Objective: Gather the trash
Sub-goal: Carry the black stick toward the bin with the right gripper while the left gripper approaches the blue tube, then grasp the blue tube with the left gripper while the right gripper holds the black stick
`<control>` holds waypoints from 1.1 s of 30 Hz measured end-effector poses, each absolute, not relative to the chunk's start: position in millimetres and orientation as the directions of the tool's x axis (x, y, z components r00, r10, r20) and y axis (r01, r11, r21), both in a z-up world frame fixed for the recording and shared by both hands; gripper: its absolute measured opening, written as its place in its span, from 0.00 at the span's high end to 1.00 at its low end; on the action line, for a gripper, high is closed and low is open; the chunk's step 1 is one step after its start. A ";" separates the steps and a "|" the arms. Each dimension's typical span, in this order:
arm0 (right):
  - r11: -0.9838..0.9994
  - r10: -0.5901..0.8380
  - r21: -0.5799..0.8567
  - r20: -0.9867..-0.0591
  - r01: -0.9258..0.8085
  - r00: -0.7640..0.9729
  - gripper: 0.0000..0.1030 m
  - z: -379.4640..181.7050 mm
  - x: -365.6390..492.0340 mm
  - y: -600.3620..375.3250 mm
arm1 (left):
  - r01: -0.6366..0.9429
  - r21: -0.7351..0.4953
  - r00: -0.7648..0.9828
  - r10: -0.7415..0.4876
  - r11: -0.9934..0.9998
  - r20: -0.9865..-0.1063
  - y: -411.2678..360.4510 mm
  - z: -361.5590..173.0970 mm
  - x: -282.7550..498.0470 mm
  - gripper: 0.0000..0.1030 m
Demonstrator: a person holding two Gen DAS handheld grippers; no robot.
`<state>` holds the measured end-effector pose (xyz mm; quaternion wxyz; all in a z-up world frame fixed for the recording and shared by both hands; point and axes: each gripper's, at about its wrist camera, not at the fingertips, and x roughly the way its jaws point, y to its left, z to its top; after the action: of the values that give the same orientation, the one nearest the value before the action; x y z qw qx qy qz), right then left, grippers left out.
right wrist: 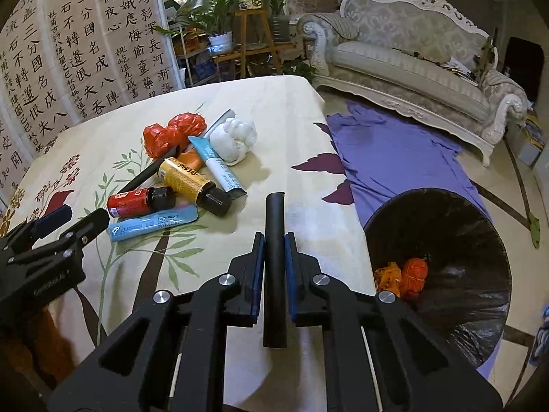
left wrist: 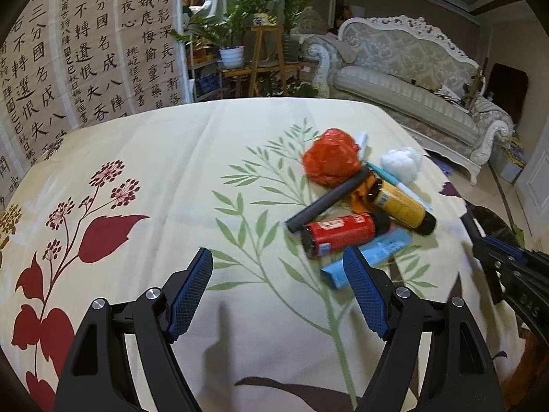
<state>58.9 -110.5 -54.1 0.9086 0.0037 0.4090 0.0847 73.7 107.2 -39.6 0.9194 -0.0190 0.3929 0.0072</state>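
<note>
A pile of trash lies on the floral tablecloth (left wrist: 154, 178): a red crumpled bag (left wrist: 331, 159), a black tube (left wrist: 329, 201), a red bottle (left wrist: 339, 233), a yellow bottle (left wrist: 401, 206), a blue packet (left wrist: 377, 254) and a white wad (left wrist: 401, 163). My left gripper (left wrist: 279, 264) is open and empty, just short of the pile. My right gripper (right wrist: 274, 240) is shut on a black tube (right wrist: 275, 257), held above the table's right part near the black-lined bin (right wrist: 446, 267). The bin holds orange trash (right wrist: 408, 274).
A purple cloth (right wrist: 394, 147) lies on the floor between table and white sofa (right wrist: 411, 55). A calligraphy screen (left wrist: 68, 51) stands behind the table on the left, plants (left wrist: 240, 24) on stands at the back. The table's right edge (right wrist: 346, 185) borders the bin.
</note>
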 end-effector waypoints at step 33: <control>0.982 0.185 0.115 -0.731 -0.148 0.656 0.89 -55.2 45.4 -128.3 | 0.075 -0.007 0.680 -0.056 0.997 -0.731 68.0 -34.1 65.9 0.35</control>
<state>45.4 -128.3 -55.2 0.9098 0.0224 0.4042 0.0915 65.9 68.0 -34.1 0.9165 0.0119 0.3982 -0.0358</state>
